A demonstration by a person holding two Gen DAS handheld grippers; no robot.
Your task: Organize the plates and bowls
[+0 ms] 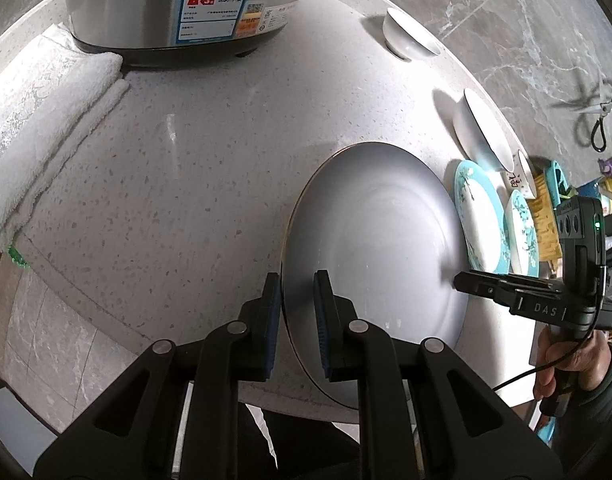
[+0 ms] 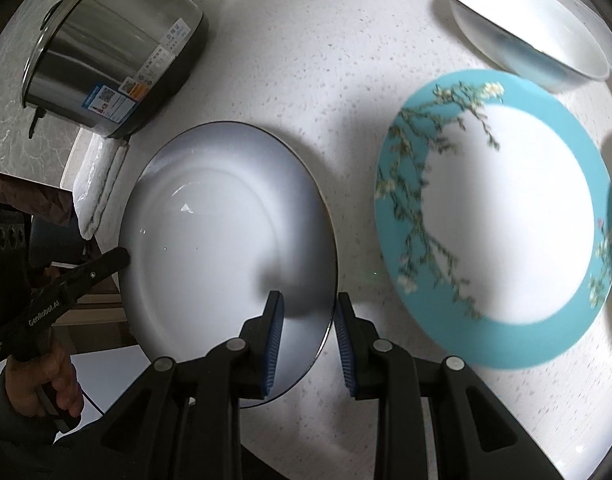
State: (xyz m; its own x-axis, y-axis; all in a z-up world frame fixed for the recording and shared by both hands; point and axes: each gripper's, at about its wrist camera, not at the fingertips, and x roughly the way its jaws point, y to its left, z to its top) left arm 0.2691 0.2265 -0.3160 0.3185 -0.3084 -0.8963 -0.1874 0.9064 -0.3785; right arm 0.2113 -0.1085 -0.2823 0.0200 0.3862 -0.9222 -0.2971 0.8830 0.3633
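Observation:
A large white plate with a dark rim lies on the speckled counter; it also shows in the right wrist view. My left gripper straddles its near-left rim, one finger outside and one over the plate, with a gap. My right gripper straddles the plate's right rim, jaws apart; it shows in the left wrist view. A teal flowered plate lies to the right, with a second one beyond it. A white bowl and a small white bowl stand farther back.
A steel rice cooker stands at the back left with a folded white towel beside it. A small cup with writing and colourful items sit at the far right. The counter edge runs near my left gripper.

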